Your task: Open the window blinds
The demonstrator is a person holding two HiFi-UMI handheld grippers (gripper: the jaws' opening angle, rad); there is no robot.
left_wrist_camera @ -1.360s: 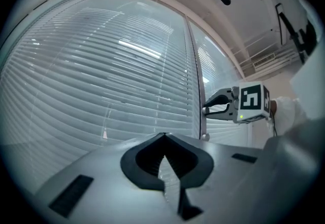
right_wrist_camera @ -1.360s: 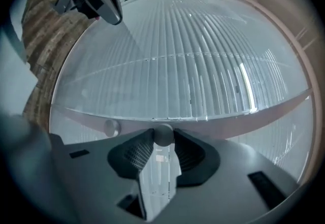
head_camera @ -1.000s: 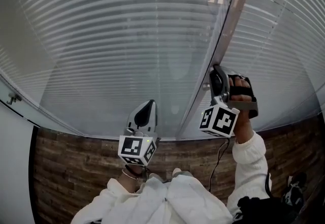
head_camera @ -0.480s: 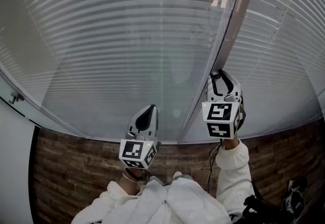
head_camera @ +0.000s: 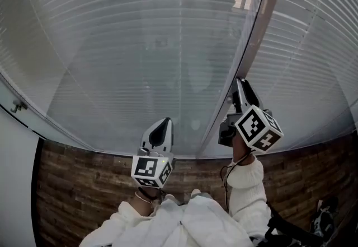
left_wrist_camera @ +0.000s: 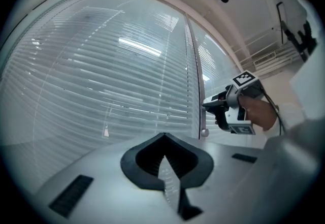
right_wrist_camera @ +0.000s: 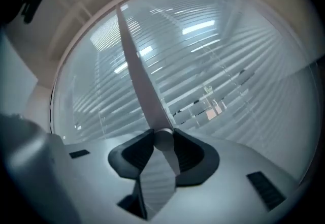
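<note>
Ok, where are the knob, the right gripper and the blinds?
knob (right_wrist_camera: 163, 140): right gripper view, its round face between the jaws.
right gripper (head_camera: 240, 82): head view, at its fingertips.
blinds (head_camera: 140, 44): head view, a slat near the middle.

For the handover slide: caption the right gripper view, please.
Right gripper clamped on the blinds' tilt wand near its lower end, slats behind.

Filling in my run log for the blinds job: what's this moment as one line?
right gripper: shut on knob at window frame | left gripper: shut, empty | blinds: lowered
</note>
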